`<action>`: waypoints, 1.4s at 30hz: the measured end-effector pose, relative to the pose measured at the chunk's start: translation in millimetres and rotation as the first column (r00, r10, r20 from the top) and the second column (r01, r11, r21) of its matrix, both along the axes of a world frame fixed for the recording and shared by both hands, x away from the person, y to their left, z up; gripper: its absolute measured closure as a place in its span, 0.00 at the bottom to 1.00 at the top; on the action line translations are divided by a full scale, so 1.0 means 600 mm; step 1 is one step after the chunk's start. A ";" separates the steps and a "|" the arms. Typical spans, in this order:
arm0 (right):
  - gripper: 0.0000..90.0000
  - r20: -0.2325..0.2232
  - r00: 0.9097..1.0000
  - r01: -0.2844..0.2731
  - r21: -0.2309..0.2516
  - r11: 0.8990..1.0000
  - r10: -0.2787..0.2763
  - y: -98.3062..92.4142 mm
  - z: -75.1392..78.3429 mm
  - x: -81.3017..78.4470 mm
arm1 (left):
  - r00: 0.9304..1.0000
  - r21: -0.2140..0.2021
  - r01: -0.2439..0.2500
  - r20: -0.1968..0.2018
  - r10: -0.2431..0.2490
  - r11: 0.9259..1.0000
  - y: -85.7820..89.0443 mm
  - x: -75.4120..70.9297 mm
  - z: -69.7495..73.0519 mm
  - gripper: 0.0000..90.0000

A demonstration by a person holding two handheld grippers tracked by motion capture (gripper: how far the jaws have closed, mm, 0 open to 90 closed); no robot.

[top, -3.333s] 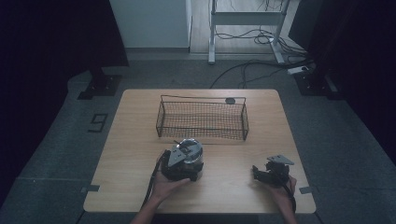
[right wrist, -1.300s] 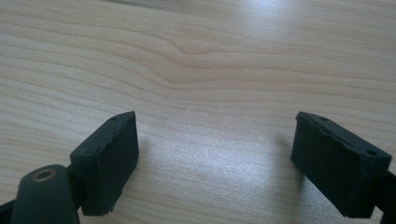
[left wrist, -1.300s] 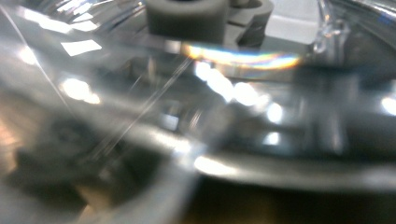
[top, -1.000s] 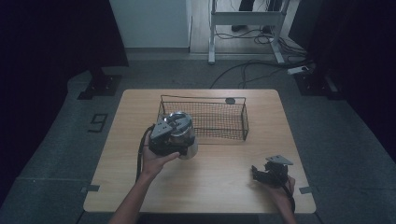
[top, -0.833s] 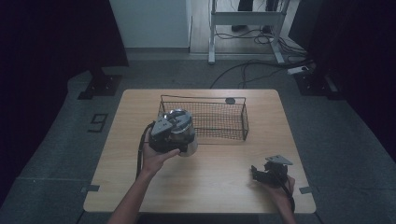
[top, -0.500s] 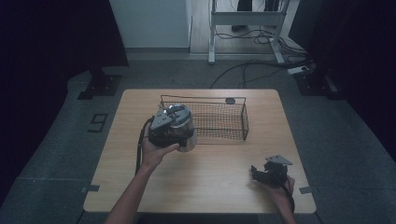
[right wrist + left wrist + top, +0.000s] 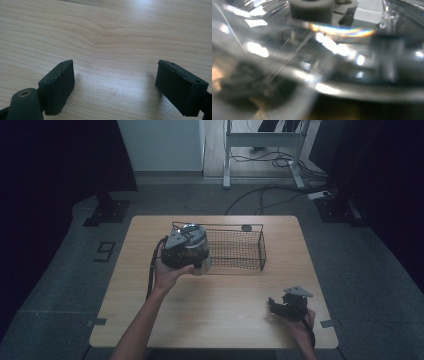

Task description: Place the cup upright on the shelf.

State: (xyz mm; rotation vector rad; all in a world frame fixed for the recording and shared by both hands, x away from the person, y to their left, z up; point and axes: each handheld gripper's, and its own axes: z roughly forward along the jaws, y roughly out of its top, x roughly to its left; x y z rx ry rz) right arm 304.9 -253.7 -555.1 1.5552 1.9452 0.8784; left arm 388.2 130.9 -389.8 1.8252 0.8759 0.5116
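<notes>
item: left tongs (image 7: 192,251), held in a hand raised over the left end of the wire basket (image 7: 235,251), which stands toward the far edge of the surface (image 7: 220,310). they carry a clear glass-like vessel (image 7: 199,245); in the left gripper view the vessel (image 7: 317,75) sits right against the lens, so whether the jaws are clamped on it or merely cradling it cannot be told.

step in hand, as judged: carrying the vessel to the basket; it hangs at the basket's left rim, not yet lowered inside. next move calls for bringing it clear over the rim, lowering it upright onto the mesh floor, and letting go gently, since the material looks hard, slick and breakable.

item: right tongs (image 7: 285,306), resting near the near right corner of the surface, jaws spread wide with bare wood between them; idle.

materials: vessel is transparent, smooth, curved, round in outline, with bright glints and a rainbow streak; a grey moulded part shows through it. basket is dark thin wire mesh, rectangular, open-topped, with a heavier rim. surface is pale wood with wavy grain, matt. right tongs' pads (image 7: 58,86) are black, blocky, with slightly ragged edges.
</notes>
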 end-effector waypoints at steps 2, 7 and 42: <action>0.17 0.000 1.000 -0.001 -0.001 1.000 0.001 0.000 0.000 0.000 | 1.000 0.002 0.000 0.003 0.000 1.000 -0.001 0.005 0.003 0.05; 0.17 0.000 1.000 0.000 0.001 1.000 0.000 0.001 0.000 -0.001 | 1.000 0.004 -0.005 0.002 0.005 1.000 -0.007 0.018 0.006 0.05; 0.17 0.002 1.000 -0.009 0.000 1.000 0.009 0.002 0.000 -0.004 | 0.999 0.036 -0.036 -0.002 0.036 0.999 -0.014 0.107 0.006 0.05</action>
